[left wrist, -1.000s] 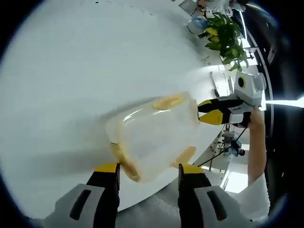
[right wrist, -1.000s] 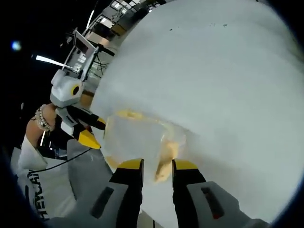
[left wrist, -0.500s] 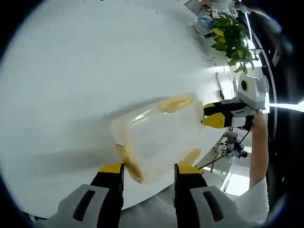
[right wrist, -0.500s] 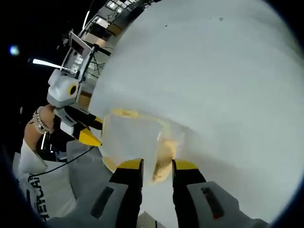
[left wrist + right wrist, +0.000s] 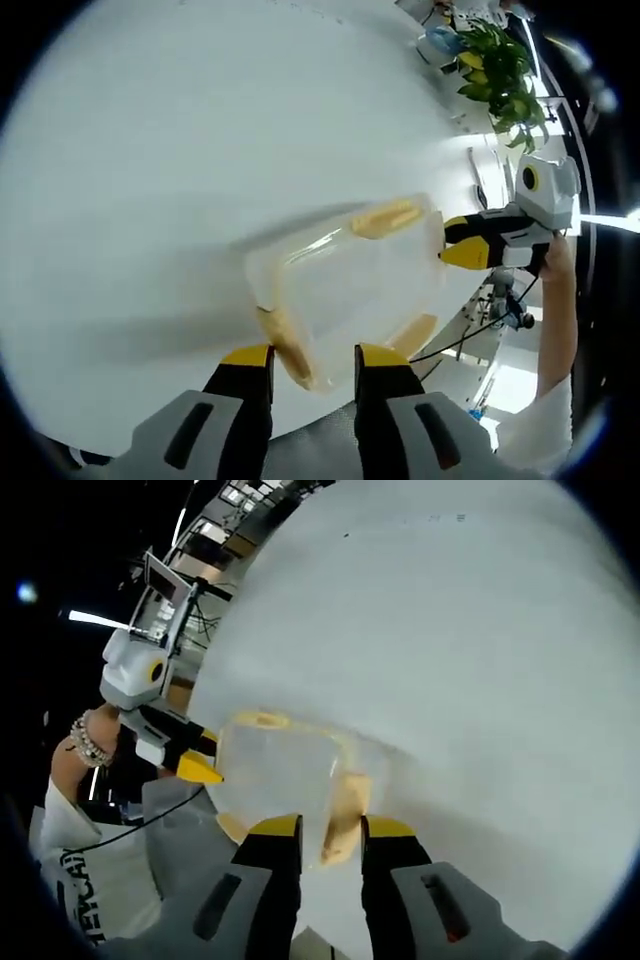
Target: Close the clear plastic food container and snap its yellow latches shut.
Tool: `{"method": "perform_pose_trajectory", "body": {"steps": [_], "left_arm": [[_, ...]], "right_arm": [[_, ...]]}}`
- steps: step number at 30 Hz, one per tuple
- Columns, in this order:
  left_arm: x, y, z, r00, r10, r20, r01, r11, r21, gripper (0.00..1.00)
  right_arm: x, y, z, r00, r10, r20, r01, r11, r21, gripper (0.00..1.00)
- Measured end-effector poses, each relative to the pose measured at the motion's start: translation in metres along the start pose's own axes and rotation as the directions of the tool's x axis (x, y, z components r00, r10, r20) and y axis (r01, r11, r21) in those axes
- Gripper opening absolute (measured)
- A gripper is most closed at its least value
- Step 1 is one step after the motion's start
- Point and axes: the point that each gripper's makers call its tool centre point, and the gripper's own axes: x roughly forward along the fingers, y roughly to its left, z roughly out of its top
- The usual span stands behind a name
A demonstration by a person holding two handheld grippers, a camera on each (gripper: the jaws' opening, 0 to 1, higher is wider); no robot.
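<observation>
Both pairs of tongs have crept closer on the clear plastic food container [image 5: 345,290] over the last second: in the left gripper view the jaws have narrowed around the near yellow latch [image 5: 285,345], and the far tongs now sit tight against the opposite end.

The container lies at the edge of the white bench [image 5: 180,150], lid on, with yellow latches showing on its sides. In the left gripper view, another latch [image 5: 388,216] sits on the far long side and a third [image 5: 415,332] on the side over the bench edge.

The left tongs [image 5: 308,355] are partly spread, straddling the near end latch without clearly pinching it. The right tongs [image 5: 330,825] likewise stand partly spread, their tips either side of that end's latch [image 5: 345,805]; whether they touch it I cannot tell.

The step in hand looks like pressing the two end latches down. To do it well, I judge each jaw tip should bear on the free edge of its latch and push toward the container wall, both ends together so the box does not skid off the bench. The long-side latches appear to be undone yet.

A potted plant [image 5: 495,70] stands well beyond.
</observation>
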Motion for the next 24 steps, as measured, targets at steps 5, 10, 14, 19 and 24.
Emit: {"method": "perform_pose_trajectory", "body": {"steps": [5, 10, 14, 19, 24], "left_arm": [[0.000, 0.000, 0.000, 1.000, 0.002, 0.002, -0.002, 1.000, 0.008, 0.25], [0.000, 0.002, 0.002, 1.000, -0.001, -0.010, 0.001, 1.000, 0.016, 0.25], [0.001, 0.001, 0.001, 1.000, -0.010, -0.017, 0.010, 1.000, 0.012, 0.24], [0.007, -0.006, 0.001, 0.999, -0.047, -0.018, 0.047, 0.999, 0.011, 0.22], [0.010, -0.003, -0.001, 0.999, -0.042, -0.018, 0.042, 0.999, 0.017, 0.22]], "right_arm": [[0.000, 0.000, -0.001, 1.000, 0.008, -0.001, -0.008, 1.000, 0.015, 0.17], [0.000, -0.001, -0.003, 0.999, 0.041, 0.008, -0.041, 0.998, 0.049, 0.17], [0.003, 0.000, -0.004, 0.998, 0.061, 0.011, -0.061, 0.995, 0.074, 0.17], [0.003, 0.000, -0.003, 0.998, 0.062, 0.007, -0.062, 0.996, 0.070, 0.17], [0.003, 0.001, -0.004, 0.998, 0.057, 0.002, -0.057, 0.996, 0.064, 0.17]]}}
